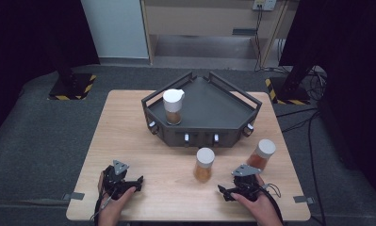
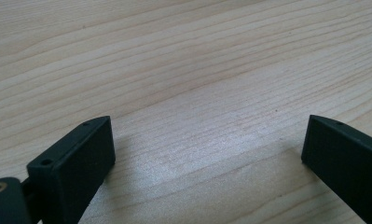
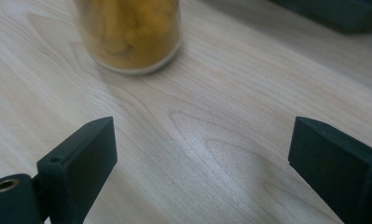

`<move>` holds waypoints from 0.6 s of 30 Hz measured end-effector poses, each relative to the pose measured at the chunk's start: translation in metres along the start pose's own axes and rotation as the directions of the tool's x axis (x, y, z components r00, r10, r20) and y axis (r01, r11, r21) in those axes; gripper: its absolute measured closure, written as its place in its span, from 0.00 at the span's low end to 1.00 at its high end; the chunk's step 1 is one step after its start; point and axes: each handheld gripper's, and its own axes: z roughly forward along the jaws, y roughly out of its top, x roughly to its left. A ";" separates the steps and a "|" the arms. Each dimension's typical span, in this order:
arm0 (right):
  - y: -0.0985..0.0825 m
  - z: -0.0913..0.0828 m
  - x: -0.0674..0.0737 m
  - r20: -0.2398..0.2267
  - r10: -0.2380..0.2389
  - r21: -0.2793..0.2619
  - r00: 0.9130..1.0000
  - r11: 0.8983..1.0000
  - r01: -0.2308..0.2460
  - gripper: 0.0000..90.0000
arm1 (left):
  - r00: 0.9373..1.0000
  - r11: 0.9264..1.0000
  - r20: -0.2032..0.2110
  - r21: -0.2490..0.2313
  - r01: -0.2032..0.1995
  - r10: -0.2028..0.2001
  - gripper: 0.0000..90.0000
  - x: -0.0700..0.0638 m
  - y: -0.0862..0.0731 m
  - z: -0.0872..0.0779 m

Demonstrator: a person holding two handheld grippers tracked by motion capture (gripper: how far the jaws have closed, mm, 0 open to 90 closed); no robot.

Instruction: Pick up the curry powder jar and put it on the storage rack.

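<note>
Pale wood grain is shown across the table (image 1: 143, 155), which stands on grey carpet before a dim backdrop. Near its front edge, a white-capped jar (image 1: 204, 164) of orange-brown contents is seen standing upright on the bare wood, between the two grippers but nearer the right one; in the right gripper view its amber base (image 3: 130, 32) is caught ahead of the jaws and to their left, well apart from them.

The right gripper (image 1: 225, 192) is held low over the wood in the person's right hand (image 1: 257, 200), its jaws spread wide with nothing between them. A second capped jar (image 1: 261, 154) is seen just beyond that hand, close to the table's right edge.

The left gripper (image 1: 137, 182) is gripped in the left hand (image 1: 112, 200) at the near left of the table, its jaws likewise parted wide over bare wood (image 2: 202, 140), nothing held.

Farther back, a dark angular tray (image 1: 214, 106) with raised rails is set on the table, and a third jar (image 1: 173, 107) is seen standing upright inside it, at its left side.
</note>
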 end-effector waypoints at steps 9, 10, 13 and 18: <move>0.000 -0.019 0.012 -0.010 -0.022 -0.078 1.000 0.997 0.021 0.09 | 1.000 1.000 -0.005 -0.001 0.005 -0.005 0.01 -0.001 -0.001 -0.001; 0.001 -0.021 0.014 -0.012 -0.026 -0.088 1.000 0.996 0.025 0.09 | 1.000 1.000 -0.006 -0.001 0.005 -0.005 0.01 -0.002 -0.001 -0.001; 0.004 -0.025 0.016 -0.025 -0.022 -0.122 0.999 0.992 0.019 0.09 | 1.000 1.000 -0.009 -0.001 0.008 -0.008 0.01 -0.002 -0.001 -0.001; 0.004 -0.028 0.034 0.065 -0.086 -0.194 0.994 0.976 0.097 0.08 | 1.000 1.000 -0.009 -0.001 0.009 -0.009 0.01 -0.002 -0.001 -0.001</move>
